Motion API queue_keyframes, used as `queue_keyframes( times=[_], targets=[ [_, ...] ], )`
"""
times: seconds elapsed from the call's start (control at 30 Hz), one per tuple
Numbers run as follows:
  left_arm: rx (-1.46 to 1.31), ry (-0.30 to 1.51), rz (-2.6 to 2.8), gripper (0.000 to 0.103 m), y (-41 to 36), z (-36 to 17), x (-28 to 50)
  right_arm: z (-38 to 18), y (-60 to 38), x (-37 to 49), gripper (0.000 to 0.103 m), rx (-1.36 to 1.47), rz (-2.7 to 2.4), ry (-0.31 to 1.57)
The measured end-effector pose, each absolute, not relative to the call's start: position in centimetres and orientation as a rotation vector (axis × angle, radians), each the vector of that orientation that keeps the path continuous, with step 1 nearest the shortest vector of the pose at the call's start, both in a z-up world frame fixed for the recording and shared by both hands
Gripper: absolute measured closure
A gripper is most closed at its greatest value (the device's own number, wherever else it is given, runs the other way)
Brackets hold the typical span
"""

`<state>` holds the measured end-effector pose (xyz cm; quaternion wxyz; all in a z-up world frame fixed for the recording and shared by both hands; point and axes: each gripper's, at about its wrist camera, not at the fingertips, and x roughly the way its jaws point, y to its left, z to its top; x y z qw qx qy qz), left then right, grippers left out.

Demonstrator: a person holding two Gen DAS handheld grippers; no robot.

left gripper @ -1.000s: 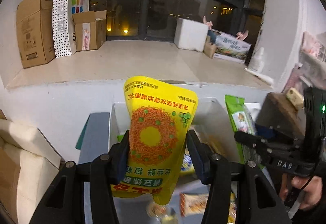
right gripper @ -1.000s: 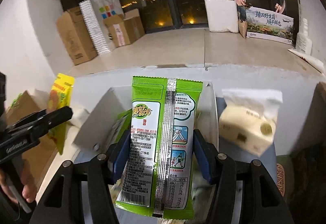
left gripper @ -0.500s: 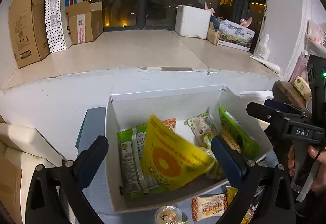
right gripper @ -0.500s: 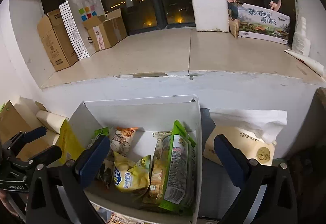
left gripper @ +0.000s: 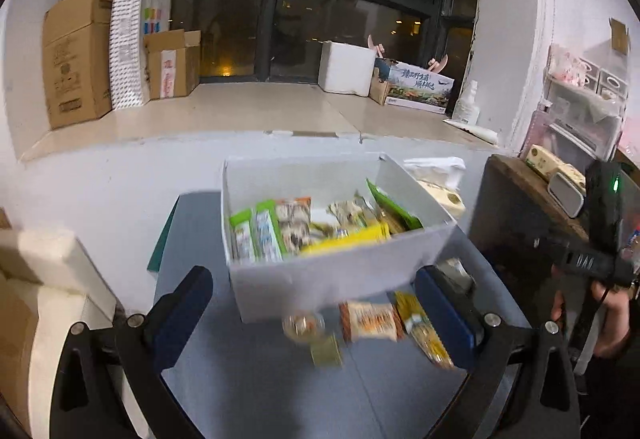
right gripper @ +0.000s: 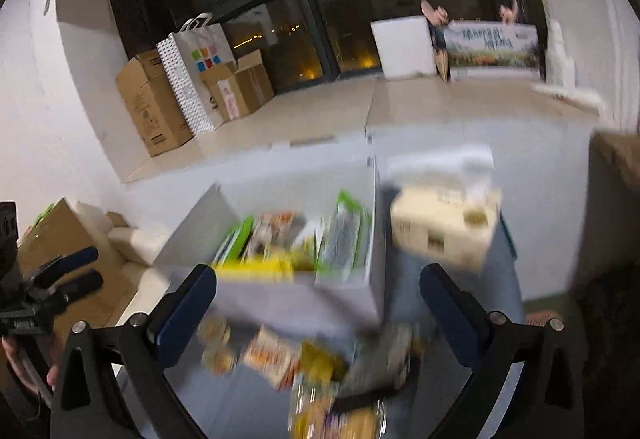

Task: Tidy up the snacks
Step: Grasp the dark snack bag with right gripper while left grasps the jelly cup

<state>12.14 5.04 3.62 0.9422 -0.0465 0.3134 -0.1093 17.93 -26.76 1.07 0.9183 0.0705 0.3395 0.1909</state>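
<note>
A white box (left gripper: 320, 279) stands on the grey table, filled with snack packets; the yellow pouch (left gripper: 344, 241) lies along its front and the green packet (left gripper: 394, 205) leans at its right. Loose snacks lie in front of the box: an orange packet (left gripper: 370, 321), a small cup (left gripper: 304, 325) and a yellow packet (left gripper: 424, 331). My left gripper (left gripper: 316, 315) is open and empty, held back from the box over these snacks. My right gripper (right gripper: 320, 311) is open and empty; its view is blurred, showing the box (right gripper: 304, 299) and loose snacks (right gripper: 276, 357) below.
A tissue pack (left gripper: 440, 191) sits right of the box, also in the right wrist view (right gripper: 444, 231). A dark wooden stand (left gripper: 520, 207) is at the right. Cardboard boxes (left gripper: 76, 55) and a paper bag stand on the window ledge. A cream cushion (left gripper: 44, 271) lies left.
Both grippers opened and dropped their packets into the box, the yellow pouch from the left, the green packet from the right. Both then pulled back toward the table's front.
</note>
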Motion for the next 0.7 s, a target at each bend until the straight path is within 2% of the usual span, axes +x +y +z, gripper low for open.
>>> queue_keyframes(
  times=[0.13, 0.3, 0.7],
  targets=[
    [-0.148, 0.646, -0.232, 0.000, 5.5, 1.9, 8.2, -2.6, -28.4, 14.1, 0.000, 0.164, 0.347, 0.767],
    [-0.181, 0.676, -0.232, 0.000, 5.4, 0.1, 6.1, -6.3, -29.1, 13.7, 0.000, 0.206, 0.294, 0.845],
    [-0.092, 0.756, -0.209, 0.000, 3.0, -3.5, 5.8, -10.6, -28.1, 23.1, 0.000, 0.219, 0.176, 0.985]
  ],
)
